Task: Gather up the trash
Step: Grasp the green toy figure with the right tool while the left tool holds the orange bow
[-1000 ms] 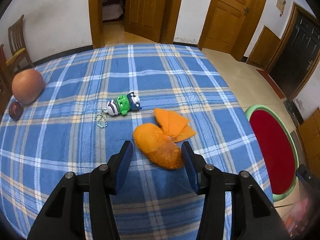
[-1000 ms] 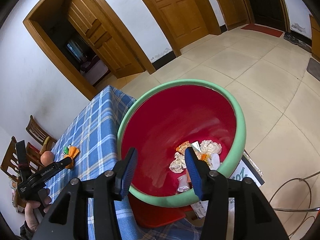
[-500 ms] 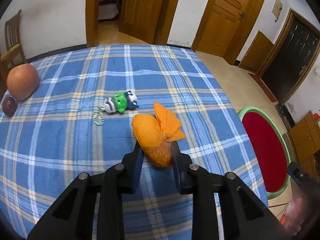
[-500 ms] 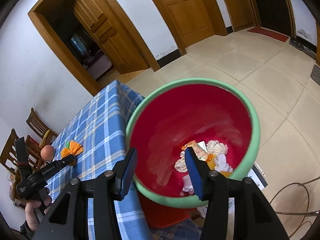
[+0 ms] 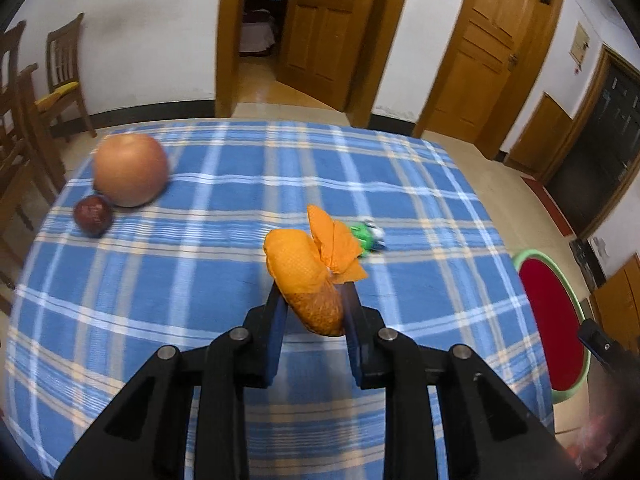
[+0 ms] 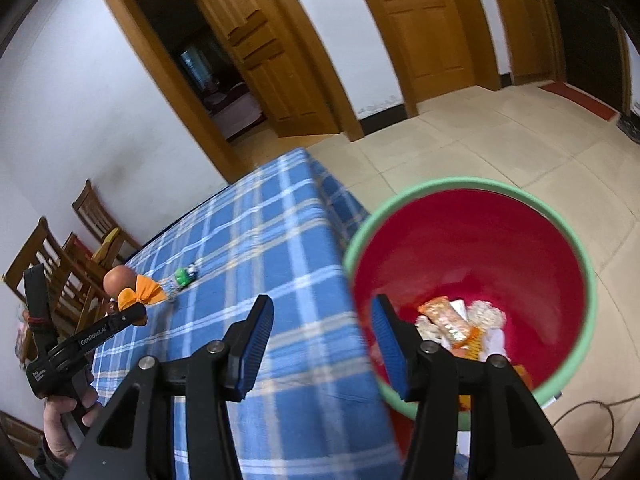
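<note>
An orange peel (image 5: 308, 276) hangs clear of the blue checked tablecloth (image 5: 180, 280), pinched at its lower end by my left gripper (image 5: 314, 294), which is shut on it. The right wrist view shows that same left gripper (image 6: 138, 316) from the side, with the peel (image 6: 142, 292) sticking up from it. My right gripper (image 6: 320, 306) hovers over the table's edge beside the bin. Its jaws are opening and nothing is between them. The red bin with a green rim (image 6: 472, 184) stands on the floor next to the table and holds wrappers and crumpled paper (image 6: 452, 324).
A green toy figure (image 5: 366, 236) lies just behind the peel. A large round fruit (image 5: 130, 168) and a small dark red one (image 5: 93, 215) sit at the table's far left. Wooden chairs (image 5: 60, 76) stand beyond that. A hand (image 6: 60, 428) grips the left tool.
The left jaws closed on the peel and lifted it off the cloth, drifting left. The right gripper swung from above the bin toward the table's edge.
</note>
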Motion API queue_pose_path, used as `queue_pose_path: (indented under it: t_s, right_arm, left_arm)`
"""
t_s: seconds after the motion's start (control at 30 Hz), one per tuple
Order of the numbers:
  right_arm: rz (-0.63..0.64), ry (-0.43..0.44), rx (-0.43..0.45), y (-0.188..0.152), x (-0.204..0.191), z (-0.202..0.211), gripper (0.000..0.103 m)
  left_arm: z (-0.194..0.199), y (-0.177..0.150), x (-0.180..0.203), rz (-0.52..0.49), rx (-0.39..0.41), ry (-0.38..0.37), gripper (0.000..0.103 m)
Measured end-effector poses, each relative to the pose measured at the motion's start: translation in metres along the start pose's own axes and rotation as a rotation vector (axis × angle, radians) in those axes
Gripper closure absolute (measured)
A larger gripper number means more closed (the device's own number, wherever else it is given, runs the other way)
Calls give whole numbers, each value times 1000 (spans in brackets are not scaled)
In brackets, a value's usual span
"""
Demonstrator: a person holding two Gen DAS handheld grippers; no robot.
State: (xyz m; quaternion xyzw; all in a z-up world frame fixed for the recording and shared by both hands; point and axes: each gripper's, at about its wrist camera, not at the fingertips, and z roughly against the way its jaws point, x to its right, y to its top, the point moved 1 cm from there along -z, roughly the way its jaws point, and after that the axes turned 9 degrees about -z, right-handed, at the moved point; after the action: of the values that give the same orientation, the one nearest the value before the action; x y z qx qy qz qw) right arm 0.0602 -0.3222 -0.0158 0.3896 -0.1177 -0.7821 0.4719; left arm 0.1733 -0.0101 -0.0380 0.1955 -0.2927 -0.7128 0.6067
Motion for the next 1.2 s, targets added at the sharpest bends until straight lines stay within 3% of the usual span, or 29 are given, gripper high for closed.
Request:
queue_pose_path:
  t_s: [0.33, 0.73, 1.2]
  right_arm:
    - [106, 41, -47, -9, -71, -33, 45]
    - [242, 61, -110, -17, -144, -89, 43]
    - [366, -15, -187, -31, -181, -155, 31]
  left_arm:
    - [1, -1, -50, 81, 35, 68, 76]
    - [-10, -12, -79, 157, 46, 97, 76]
    - [-13, -15, -88, 176, 44, 97, 76]
